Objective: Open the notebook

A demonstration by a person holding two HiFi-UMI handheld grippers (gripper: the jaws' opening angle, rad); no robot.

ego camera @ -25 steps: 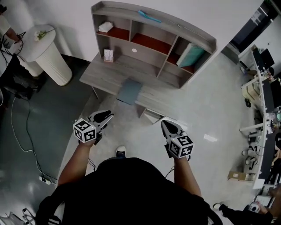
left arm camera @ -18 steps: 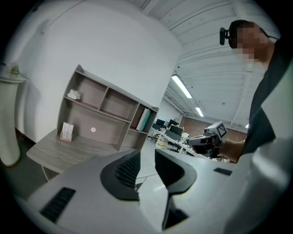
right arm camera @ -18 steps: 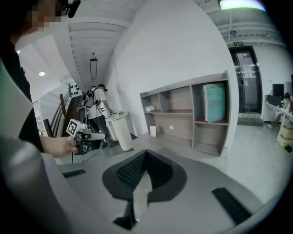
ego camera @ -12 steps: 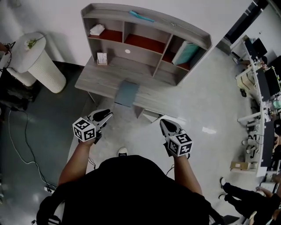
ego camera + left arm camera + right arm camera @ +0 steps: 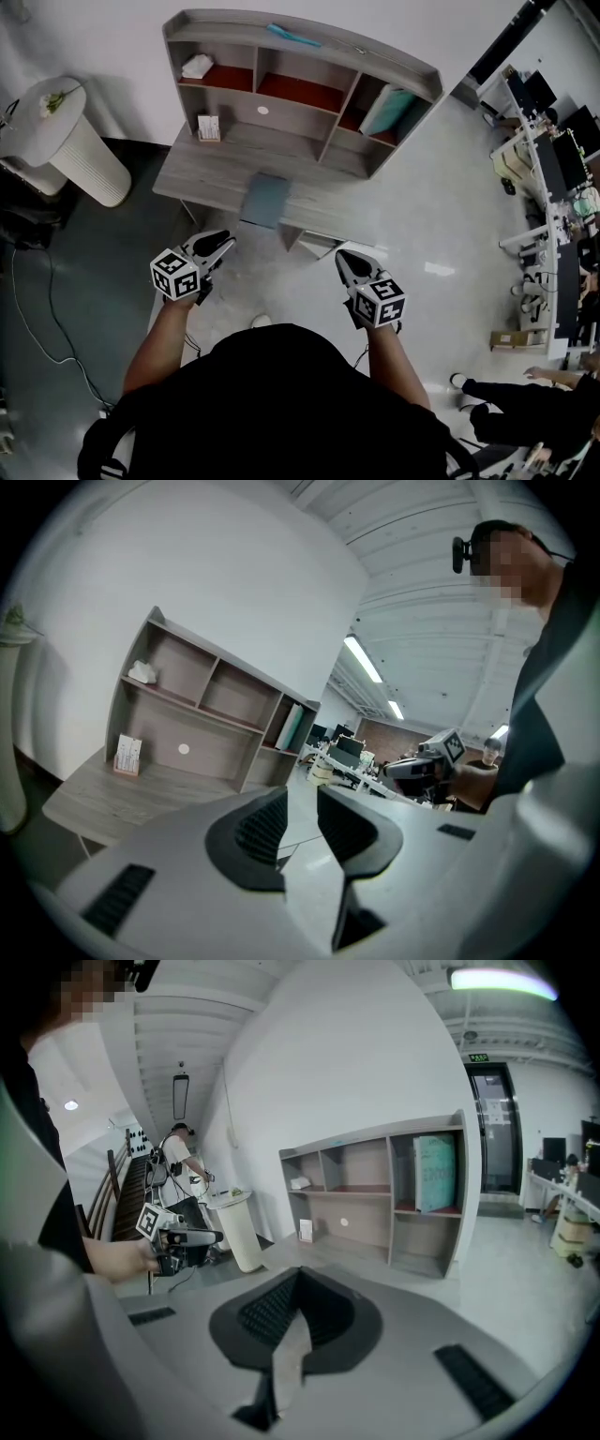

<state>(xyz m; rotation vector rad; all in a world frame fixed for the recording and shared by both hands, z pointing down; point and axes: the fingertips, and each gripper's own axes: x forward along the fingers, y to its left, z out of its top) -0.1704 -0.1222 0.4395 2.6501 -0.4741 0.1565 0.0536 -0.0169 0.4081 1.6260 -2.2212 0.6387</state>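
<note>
On the desk (image 5: 202,178) at twelve o'clock lies the closed notebook (image 5: 266,200), shelf hutch (image 5: 375,58) behind it, white pedestal (image 5: 82,161) at ten. The left gripper (image 5: 223,240) has its jaws apart and empty, the right gripper (image 5: 342,255) is closed on nothing.

Surfaces noted:
- desk (image 5: 216,173) and hutch (image 5: 300,56): grey wood-grain board, matt; inner shelf surfaces red-brown and smooth.
- notebook (image 5: 265,200): grey-blue cover, matt, no sheen.
- floor (image 5: 441,234): pale part polished and glossy, with light reflections; dark part at left duller.
- pedestal (image 5: 89,159): white, finely ribbed wall, smooth matt top.
- left gripper (image 5: 217,246) and right gripper (image 5: 345,260): grey moulded plastic, matt.
- pads (image 5: 261,829): black, ribbed.
- marker cubes (image 5: 176,275): flat black-and-white print.
</note>
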